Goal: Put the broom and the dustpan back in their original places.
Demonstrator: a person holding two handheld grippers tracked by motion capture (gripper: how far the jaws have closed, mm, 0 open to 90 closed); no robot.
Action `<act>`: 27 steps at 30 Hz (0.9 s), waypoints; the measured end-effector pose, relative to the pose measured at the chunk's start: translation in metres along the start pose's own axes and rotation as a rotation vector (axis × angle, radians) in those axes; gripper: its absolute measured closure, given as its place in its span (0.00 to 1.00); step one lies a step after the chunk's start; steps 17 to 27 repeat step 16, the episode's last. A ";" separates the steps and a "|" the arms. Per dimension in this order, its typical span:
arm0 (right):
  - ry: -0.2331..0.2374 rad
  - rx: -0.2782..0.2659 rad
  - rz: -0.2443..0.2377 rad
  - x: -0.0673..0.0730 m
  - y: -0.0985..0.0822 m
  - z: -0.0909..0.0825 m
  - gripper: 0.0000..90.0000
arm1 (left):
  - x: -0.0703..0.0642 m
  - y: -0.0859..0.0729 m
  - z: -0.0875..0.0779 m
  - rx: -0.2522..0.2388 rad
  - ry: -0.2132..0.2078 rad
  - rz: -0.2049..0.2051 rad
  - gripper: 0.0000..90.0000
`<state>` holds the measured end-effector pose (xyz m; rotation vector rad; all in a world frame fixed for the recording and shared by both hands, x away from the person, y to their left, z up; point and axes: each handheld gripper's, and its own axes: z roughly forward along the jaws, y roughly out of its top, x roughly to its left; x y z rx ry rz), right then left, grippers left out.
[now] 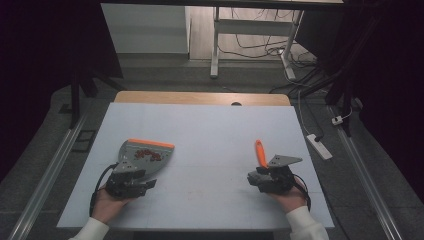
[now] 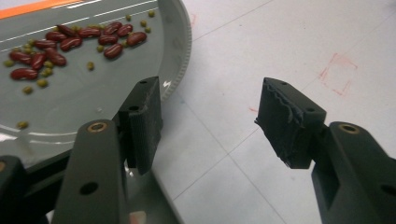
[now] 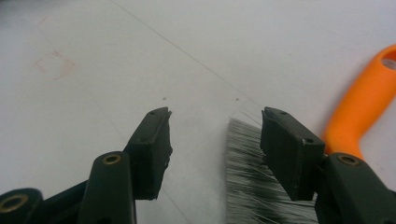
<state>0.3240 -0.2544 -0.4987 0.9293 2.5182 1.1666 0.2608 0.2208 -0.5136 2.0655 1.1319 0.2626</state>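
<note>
Your left tongs point(image 1: 131, 184) sit released at the near edge of the bench point(image 1: 210, 125), jaws spread, nothing between them. The grey dustpan point(image 2: 88, 93) lies just beyond, its rim beside one jaw. Right tongs point(image 3: 215, 149) are likewise released; the brush point(image 1: 260, 153) lies by the right jaw, bristles toward you, orange handle pointing away, so probably just set down. Red beans point(image 2: 70, 39) and small green ones sit gathered near the pan's far orange lip, sweeping likely done.
</note>
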 end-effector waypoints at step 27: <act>0.005 -0.041 -0.022 0.004 0.000 -0.002 0.47 | -0.002 0.001 0.004 0.015 -0.017 0.018 0.45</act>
